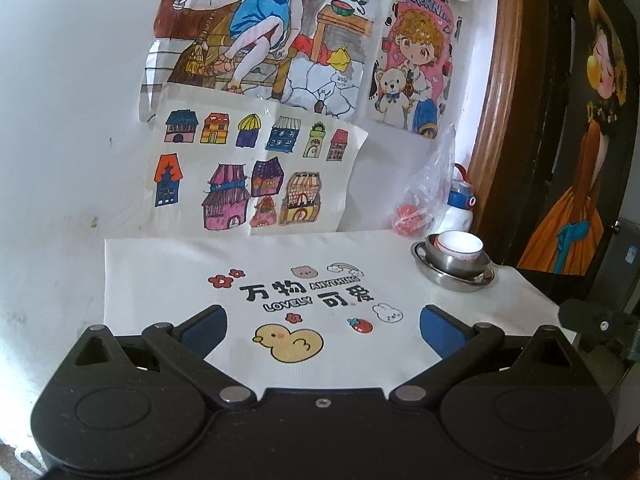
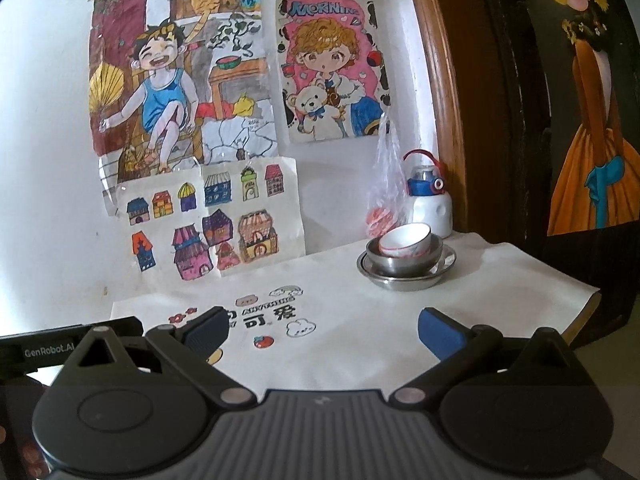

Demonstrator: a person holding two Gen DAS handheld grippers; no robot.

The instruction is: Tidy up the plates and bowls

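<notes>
A white ceramic bowl [image 1: 460,246] [image 2: 405,241] sits tilted inside a steel bowl [image 1: 458,265] [image 2: 404,264], which rests in a shallow steel plate [image 1: 452,279] [image 2: 406,280]. The stack stands at the table's far right corner. My left gripper [image 1: 323,330] is open above the printed cloth, well short and left of the stack, with nothing between its blue pads [image 1: 438,332]. My right gripper [image 2: 323,330] is also open and empty, low over the cloth, with the stack ahead and to its right.
A white cloth [image 1: 168,272] [image 2: 500,280] with cartoon prints covers the table. Behind the stack stand a white bottle with a blue cap [image 2: 430,200] and a clear plastic bag [image 2: 384,184]. Drawings hang on the wall [image 2: 48,160]. A wooden door frame [image 2: 444,100] borders the right.
</notes>
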